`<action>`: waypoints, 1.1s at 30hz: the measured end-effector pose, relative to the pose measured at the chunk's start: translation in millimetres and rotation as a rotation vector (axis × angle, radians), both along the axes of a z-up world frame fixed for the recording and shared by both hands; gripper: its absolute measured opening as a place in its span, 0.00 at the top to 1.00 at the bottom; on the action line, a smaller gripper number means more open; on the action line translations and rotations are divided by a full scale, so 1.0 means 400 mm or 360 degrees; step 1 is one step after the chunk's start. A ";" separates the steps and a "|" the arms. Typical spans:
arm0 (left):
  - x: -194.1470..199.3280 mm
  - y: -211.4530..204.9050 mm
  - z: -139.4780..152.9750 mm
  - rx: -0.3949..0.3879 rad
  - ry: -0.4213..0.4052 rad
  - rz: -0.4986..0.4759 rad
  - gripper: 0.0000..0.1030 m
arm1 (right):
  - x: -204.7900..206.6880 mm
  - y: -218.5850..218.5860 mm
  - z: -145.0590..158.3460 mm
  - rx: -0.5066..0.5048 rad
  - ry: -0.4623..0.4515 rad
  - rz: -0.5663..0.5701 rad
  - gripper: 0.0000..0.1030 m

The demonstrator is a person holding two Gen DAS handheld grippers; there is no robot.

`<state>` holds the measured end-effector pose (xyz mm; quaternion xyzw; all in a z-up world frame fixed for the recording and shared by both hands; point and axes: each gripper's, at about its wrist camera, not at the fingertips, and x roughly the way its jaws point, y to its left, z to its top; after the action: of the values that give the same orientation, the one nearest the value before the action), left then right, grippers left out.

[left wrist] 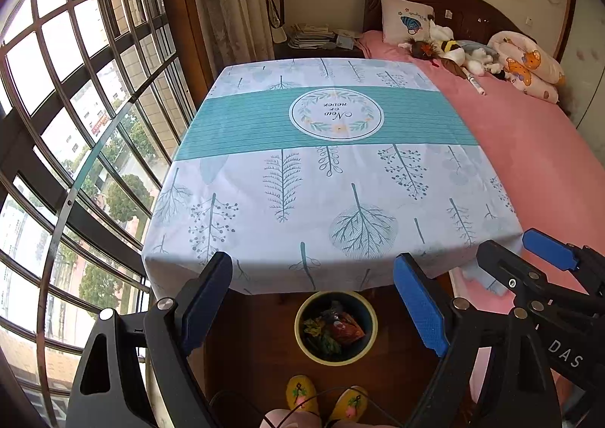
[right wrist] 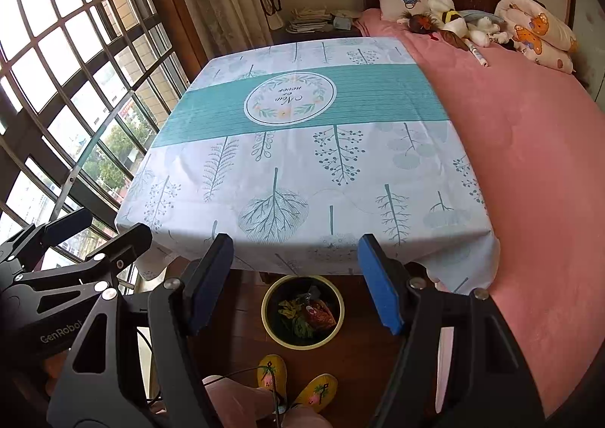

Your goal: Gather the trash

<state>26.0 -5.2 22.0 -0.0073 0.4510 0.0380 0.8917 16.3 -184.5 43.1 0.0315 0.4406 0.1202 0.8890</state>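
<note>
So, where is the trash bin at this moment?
The trash bin stands on the wooden floor, just under the near edge of the table. In both wrist views it is low in the centre, just beyond the yellow slippers.

Two wrist views, side by side, facing the far wall.
Both look down across the near worktop (left wrist: 321,170) edge; both show the bin (right wrist: 302,308) and bed (right wrist: 529,163).

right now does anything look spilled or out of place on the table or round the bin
Nothing stands out. The tablecloth lies flat and bare, and the wrappers sit inside the bin on the floor, none spilled beside it.
</note>
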 end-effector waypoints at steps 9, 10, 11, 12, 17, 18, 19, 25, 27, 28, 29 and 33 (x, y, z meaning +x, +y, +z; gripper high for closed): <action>0.023 0.004 -0.013 0.0005 0.0021 0.0033 0.14 | 0.017 0.015 -0.007 -0.0038 -0.0020 0.0040 0.36; 0.024 0.004 -0.015 0.0005 0.0022 0.0034 0.14 | 0.019 0.015 -0.009 -0.0038 -0.0018 0.0041 0.36; 0.024 0.005 -0.015 0.0006 0.0021 0.0031 0.14 | 0.018 0.017 -0.008 -0.0038 -0.0019 0.0039 0.36; 0.024 0.006 -0.015 0.0007 0.0020 0.0030 0.14 | 0.016 0.017 -0.006 -0.0038 -0.0021 0.0038 0.36; 0.025 0.009 -0.015 0.0005 0.0021 0.0029 0.15 | 0.019 0.019 -0.011 -0.0044 -0.0022 0.0038 0.36; 0.026 0.009 -0.015 0.0006 0.0021 0.0028 0.15 | 0.018 0.020 -0.011 -0.0044 -0.0021 0.0035 0.36; 0.026 0.010 -0.014 0.0007 0.0022 0.0024 0.15 | 0.018 0.021 -0.011 -0.0044 -0.0019 0.0034 0.36; 0.028 0.010 -0.018 -0.0001 0.0028 0.0024 0.15 | 0.023 0.015 -0.014 -0.0042 -0.0016 0.0038 0.36; 0.029 0.009 -0.025 -0.0001 0.0032 0.0028 0.15 | 0.028 0.009 -0.020 -0.0045 -0.0011 0.0041 0.36; 0.029 0.009 -0.029 -0.0003 0.0035 0.0029 0.15 | 0.029 0.009 -0.020 -0.0045 -0.0011 0.0041 0.36; 0.029 0.009 -0.032 -0.0006 0.0039 0.0032 0.15 | 0.032 0.005 -0.024 -0.0045 -0.0008 0.0043 0.36; 0.028 0.012 -0.040 -0.0014 0.0046 0.0036 0.15 | 0.037 -0.001 -0.030 -0.0046 -0.0004 0.0049 0.36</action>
<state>37.2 -0.5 6.0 -0.0157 0.4640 0.0461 0.8845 31.1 -184.7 31.1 0.0118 0.4418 0.1277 0.8879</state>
